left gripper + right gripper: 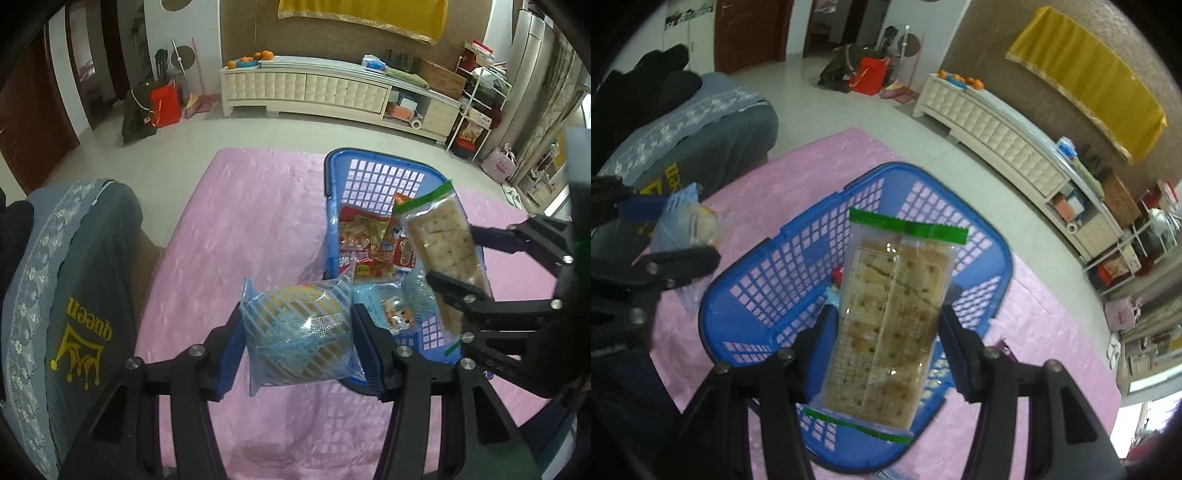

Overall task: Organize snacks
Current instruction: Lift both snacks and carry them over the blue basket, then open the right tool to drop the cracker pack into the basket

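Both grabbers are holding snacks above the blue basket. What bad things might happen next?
1. The left gripper squeezes the soft bun in its clear blue-striped wrapper; it might get squashed.
2. The right gripper holds the long clear cracker packet with green ends; the crackers might crack if dropped.
3. The blue plastic lattice basket already holds red snack bags, and both grippers hang close together, so they might bump.

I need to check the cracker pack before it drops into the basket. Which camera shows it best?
The right wrist view: the cracker pack fills the centre, face-on, between the right gripper pads, above the blue basket. The left wrist view shows it smaller, at an angle, partly covered by the gripper.
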The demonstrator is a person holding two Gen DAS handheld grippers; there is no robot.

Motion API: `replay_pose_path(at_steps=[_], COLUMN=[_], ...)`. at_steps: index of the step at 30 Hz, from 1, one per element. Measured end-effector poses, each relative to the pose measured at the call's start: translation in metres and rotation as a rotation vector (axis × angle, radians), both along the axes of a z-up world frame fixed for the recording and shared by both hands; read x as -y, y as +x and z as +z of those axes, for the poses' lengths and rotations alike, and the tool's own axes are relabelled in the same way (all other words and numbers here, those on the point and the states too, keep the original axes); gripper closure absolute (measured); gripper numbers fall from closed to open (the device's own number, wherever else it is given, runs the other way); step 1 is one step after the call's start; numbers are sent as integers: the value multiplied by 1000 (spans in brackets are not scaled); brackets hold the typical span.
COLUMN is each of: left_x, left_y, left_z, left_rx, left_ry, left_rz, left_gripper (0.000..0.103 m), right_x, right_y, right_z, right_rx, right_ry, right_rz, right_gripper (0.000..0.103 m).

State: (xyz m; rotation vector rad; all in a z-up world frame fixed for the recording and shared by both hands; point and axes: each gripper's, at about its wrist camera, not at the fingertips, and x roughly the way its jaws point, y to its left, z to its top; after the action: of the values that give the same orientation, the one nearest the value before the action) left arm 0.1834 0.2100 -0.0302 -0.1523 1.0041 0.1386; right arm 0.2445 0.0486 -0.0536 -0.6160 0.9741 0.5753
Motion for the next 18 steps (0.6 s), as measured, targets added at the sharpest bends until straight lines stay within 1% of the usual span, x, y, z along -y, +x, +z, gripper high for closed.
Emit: replay_pose_path(at_steps=[3, 5, 7, 10, 11, 12, 13, 15, 18], left_x=[-6, -10, -13, -13, -13, -13, -13, -11, -7], left_y=[-5, -7, -10, -13, -14, -15, -16, -18, -21], left_z=[-3, -6, -8, -9, -9, -8, -7, -4, 2], left_rx=[0, -6, -13, -19, -19, -19, -18, -14, -10], left_ry=[-1, -8, -17, -30, -29, -29, -30, -34, -30], left_rz=[4, 16, 27, 27, 27, 29, 30, 25, 13], left_gripper=[50, 50, 50, 50, 50, 50, 50, 50, 50], right_x=[-8, -13, -15, -15, -15, -15, -14, -10, 4], right_y=[-4, -9, -10, -9, -10, -13, -16, -20, -23], right_z=[-12, -20, -24, -26, -25, -23, -18, -12, -4], right_rx=[-35, -37, -50, -171, -184, -183, -156, -137, -146], right_ry=[-24, -64, -75, -48, -45, -40, -43, -40, -5], right_rz=[42, 69, 77, 91, 97, 109, 115, 109, 74], right_gripper=[43, 43, 43, 40, 37, 33, 32, 25, 23])
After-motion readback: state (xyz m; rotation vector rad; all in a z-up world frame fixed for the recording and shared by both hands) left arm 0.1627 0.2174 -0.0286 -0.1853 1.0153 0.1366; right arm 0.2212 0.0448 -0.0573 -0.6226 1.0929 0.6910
